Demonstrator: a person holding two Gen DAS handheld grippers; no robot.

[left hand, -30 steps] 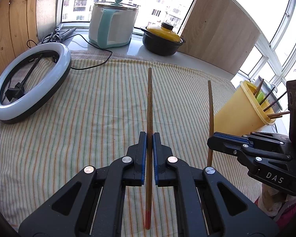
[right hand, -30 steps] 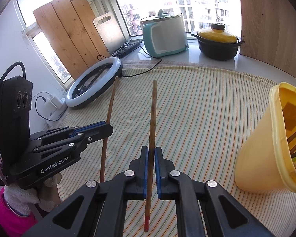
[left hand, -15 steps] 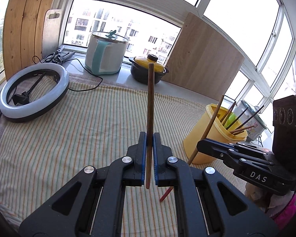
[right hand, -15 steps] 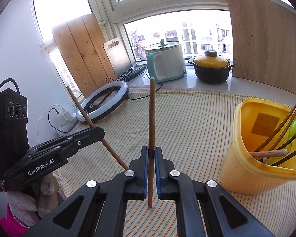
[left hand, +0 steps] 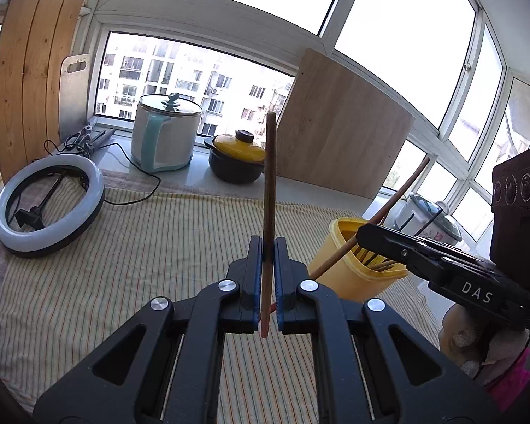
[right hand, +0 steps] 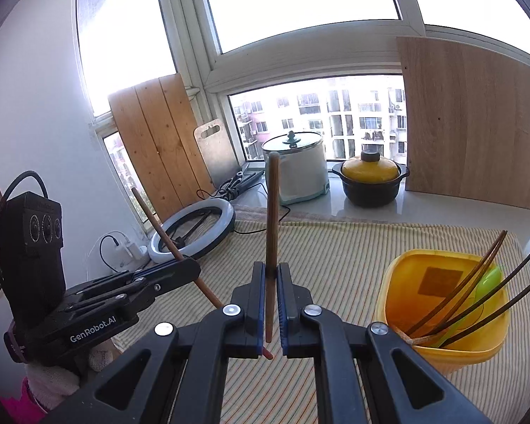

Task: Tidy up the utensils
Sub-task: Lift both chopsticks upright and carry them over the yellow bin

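Note:
My left gripper [left hand: 268, 247] is shut on a brown wooden chopstick [left hand: 269, 183] that stands upright above the striped cloth. My right gripper [right hand: 271, 272] is shut on a second brown chopstick [right hand: 272, 212], also upright. In the left wrist view the right gripper [left hand: 365, 235] holds its chopstick [left hand: 399, 194] slanted over the yellow utensil holder [left hand: 357, 275]. The holder [right hand: 406, 311] stands to the right in the right wrist view and holds several dark chopsticks and a green utensil. The left gripper [right hand: 190, 270] shows at the left with its slanted chopstick [right hand: 159, 226].
A striped cloth [left hand: 141, 265] covers the table. A white ring light [left hand: 49, 205] lies at the far left. A white and teal pot [left hand: 164, 134] and a yellow-lidded black pot [left hand: 236, 162] stand on the windowsill. A wooden board [left hand: 342, 127] leans behind.
Both grippers have lifted and tilted up, each still shut on its chopstick. The right gripper's chopstick now slants over the yellow holder.

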